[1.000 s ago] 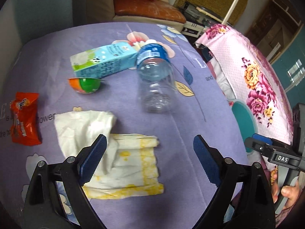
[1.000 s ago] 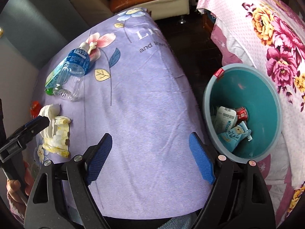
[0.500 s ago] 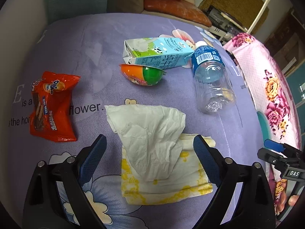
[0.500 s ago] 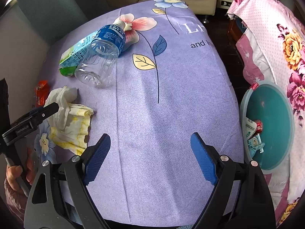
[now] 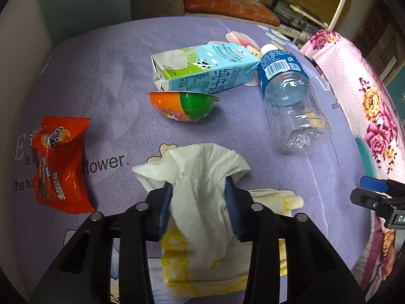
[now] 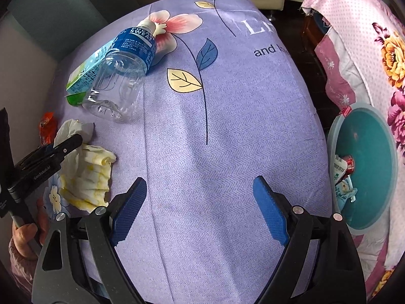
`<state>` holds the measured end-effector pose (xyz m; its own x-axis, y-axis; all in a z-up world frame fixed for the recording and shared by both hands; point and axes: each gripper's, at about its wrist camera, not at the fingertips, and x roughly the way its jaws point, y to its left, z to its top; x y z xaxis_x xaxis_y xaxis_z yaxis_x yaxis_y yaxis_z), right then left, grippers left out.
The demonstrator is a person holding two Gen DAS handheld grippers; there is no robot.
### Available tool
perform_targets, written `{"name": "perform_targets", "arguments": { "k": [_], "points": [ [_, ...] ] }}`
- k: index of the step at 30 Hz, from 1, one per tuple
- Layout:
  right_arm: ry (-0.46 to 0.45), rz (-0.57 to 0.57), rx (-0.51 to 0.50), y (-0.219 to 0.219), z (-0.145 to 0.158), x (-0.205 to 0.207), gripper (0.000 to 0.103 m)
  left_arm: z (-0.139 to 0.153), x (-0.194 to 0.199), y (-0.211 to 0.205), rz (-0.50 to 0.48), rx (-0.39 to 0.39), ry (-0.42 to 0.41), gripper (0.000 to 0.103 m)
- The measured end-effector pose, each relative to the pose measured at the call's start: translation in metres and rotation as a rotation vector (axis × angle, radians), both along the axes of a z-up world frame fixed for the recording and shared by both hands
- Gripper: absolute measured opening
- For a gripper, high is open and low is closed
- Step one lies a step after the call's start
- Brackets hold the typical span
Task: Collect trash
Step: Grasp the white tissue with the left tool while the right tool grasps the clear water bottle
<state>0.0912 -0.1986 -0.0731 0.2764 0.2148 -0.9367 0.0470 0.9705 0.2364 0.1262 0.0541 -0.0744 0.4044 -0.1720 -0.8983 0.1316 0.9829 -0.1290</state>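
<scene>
Lilac cloth printed with flowers and lettering covers the counter (image 6: 227, 131), the largest thing we see; every loose piece of trash lies toward its left side in the right wrist view. Off the counter's right edge stands a teal bin (image 6: 367, 152) with a few packets at its bottom. On the counter a clear plastic bottle (image 5: 291, 96) with a blue label lies on its side, its neck touching a pale blue milk carton (image 5: 200, 68) that also lies flat. Just beside the carton, toward us, sits an orange and green egg-shaped shell (image 5: 184, 103). Near the left edge lies an orange snack wrapper (image 5: 59, 162), well apart from the bottle. Nearest us, a white tissue (image 5: 200, 177) rests on a yellow-stained napkin (image 5: 276, 197). The left hand-held gripper (image 5: 198, 202) is closing, its blue pads already squeezing the crumpled tissue from both sides. The right hand-held gripper (image 6: 200, 210) hangs over bare cloth with its jaws spread wide and nothing between them. We also see a hand (image 6: 25, 233) gripping the left tool's handle at the lower left of the right wrist view
</scene>
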Motion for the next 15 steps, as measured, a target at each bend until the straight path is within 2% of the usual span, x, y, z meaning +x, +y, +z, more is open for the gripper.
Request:
{"name": "perform_targets", "arguments": {
  "k": [2, 5, 10, 15],
  "points": [
    [0.002, 0.003, -0.002, 0.002, 0.0, 0.003, 0.082, 0.004, -0.001, 0.007, 0.013, -0.048, 0.003, 0.024],
    [-0.001, 0.009, -0.007, 0.005, 0.001, 0.01, 0.082, 0.018, -0.001, 0.021, 0.037, -0.115, -0.016, 0.023],
    [-0.013, 0.021, 0.01, 0.013, 0.01, 0.031, 0.082, 0.035, 0.001, 0.043, 0.083, -0.174, -0.043, 0.023],
    [-0.063, 0.055, 0.028, 0.032, 0.026, 0.063, 0.082, 0.036, 0.004, 0.057, 0.107, -0.222, -0.04, 0.023]
  ]
}}
